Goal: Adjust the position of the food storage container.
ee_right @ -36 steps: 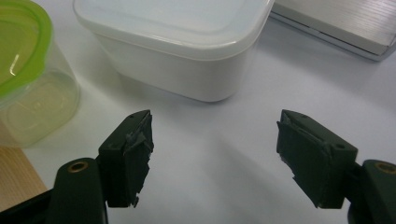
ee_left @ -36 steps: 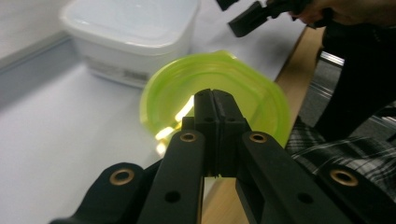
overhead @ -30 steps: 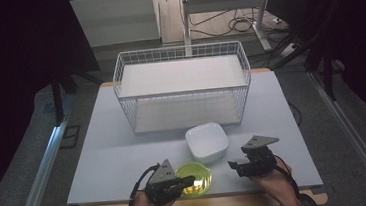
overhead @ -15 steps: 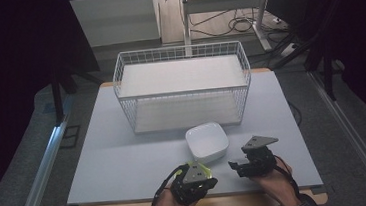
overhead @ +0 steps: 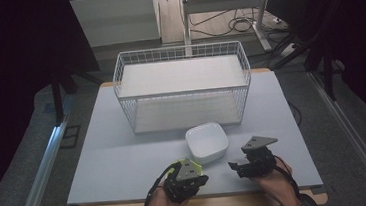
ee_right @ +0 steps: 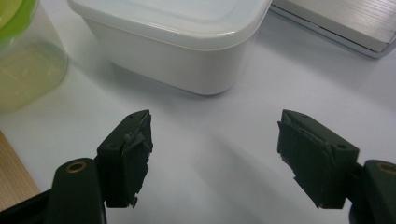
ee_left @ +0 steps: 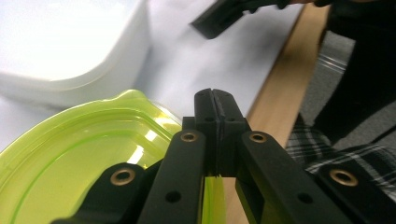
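Note:
A clear tub with a lime-green lid (overhead: 189, 164) (ee_left: 79, 158) (ee_right: 18, 56) stands near the table's front edge, just in front of a white square container (overhead: 206, 141) (ee_left: 70, 46) (ee_right: 182, 46). My left gripper (overhead: 200, 178) (ee_left: 215, 105) is over the tub, shut on the rim of the green lid. A sliver of green shows between its pads. My right gripper (overhead: 236, 169) (ee_right: 215, 154) sits to the right, low over the bare table. It is open, nothing is between its jaws, and it points toward the white container.
A white wire basket (overhead: 182, 85) stands at the back middle of the table, its base edge (ee_right: 345, 23) just behind the white container. The wooden front edge of the table (ee_left: 275, 79) runs close beside both hands.
My left gripper has moved right, from beside the green lid to over it, hiding most of it in the high view. The right gripper has stayed put.

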